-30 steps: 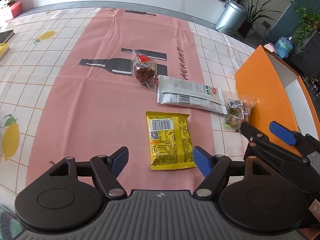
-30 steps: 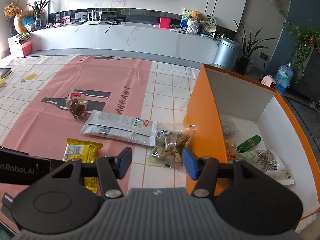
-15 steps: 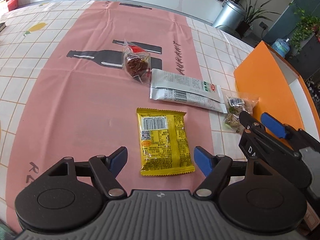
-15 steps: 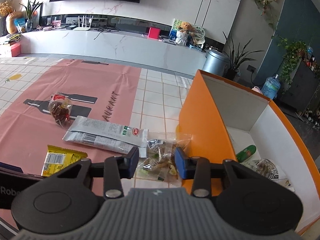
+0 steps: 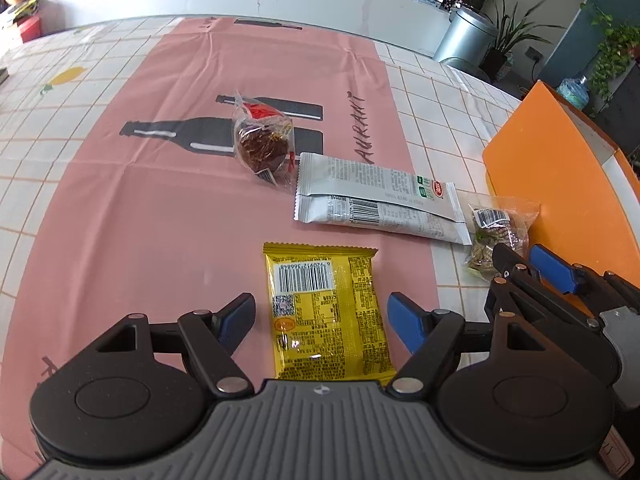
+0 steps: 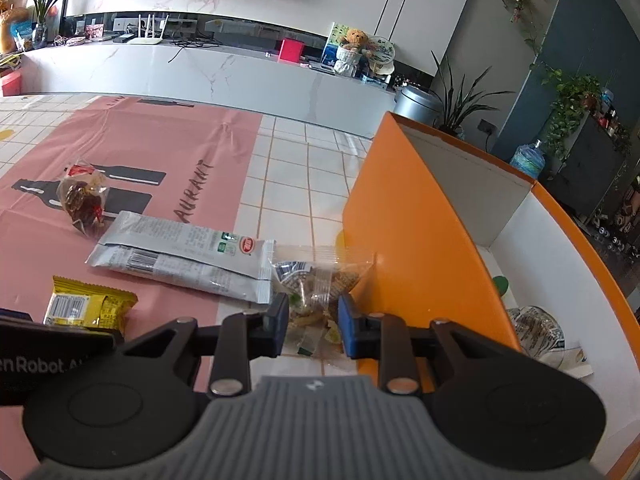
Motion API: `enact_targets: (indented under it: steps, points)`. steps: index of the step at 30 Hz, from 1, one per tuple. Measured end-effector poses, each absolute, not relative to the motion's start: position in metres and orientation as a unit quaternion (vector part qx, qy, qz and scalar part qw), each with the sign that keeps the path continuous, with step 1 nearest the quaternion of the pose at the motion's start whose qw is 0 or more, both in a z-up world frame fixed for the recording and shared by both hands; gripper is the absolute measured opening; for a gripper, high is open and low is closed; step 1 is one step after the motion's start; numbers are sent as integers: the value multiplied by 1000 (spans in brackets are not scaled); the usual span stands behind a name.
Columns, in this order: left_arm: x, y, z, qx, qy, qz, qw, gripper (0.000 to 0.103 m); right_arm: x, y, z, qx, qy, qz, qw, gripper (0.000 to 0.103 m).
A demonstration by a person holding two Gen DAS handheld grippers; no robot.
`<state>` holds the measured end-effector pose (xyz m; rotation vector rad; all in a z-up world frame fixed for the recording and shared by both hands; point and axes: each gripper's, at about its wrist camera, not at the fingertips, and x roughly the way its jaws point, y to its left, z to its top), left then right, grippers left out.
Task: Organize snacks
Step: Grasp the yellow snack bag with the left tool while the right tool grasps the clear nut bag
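My left gripper (image 5: 322,316) is open, its fingers on either side of a yellow snack packet (image 5: 324,304) lying on the pink cloth. My right gripper (image 6: 313,322) is shut on a clear bag of mixed snacks (image 6: 316,280) beside the orange box (image 6: 404,240); the bag also shows in the left wrist view (image 5: 498,228). A grey-white long packet (image 5: 376,198) and a clear bag with a dark red-brown snack (image 5: 262,140) lie farther out on the cloth. The yellow packet also shows in the right wrist view (image 6: 86,308).
The orange box, white inside, holds a few snacks, among them a clear wrapper (image 6: 536,328) and a green item (image 6: 500,284). The tiled tablecloth (image 5: 60,128) spreads to the left. A white counter (image 6: 200,76) and a metal bin (image 6: 416,104) stand beyond the table.
My right gripper has closed from open onto the clear mixed-snack bag. My left gripper has moved forward, so the yellow packet now lies between its open fingers.
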<state>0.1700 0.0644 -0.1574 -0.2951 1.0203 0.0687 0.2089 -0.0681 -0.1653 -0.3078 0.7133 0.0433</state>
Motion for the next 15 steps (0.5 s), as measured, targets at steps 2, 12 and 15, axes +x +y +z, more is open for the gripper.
enact_targets:
  steps: [2,12,15]
  points:
    - [172,65,-158,-136,485,31,863,88,212,-69,-168,-142,353,23,925,26]
    - [168,78,-155,-96,494,36,863,65,209,-79,-164,-98,366,49,924,19]
    - [164,88,-152,-87,494,51,863,60,197,-80,-159,-85,380,68,919,18]
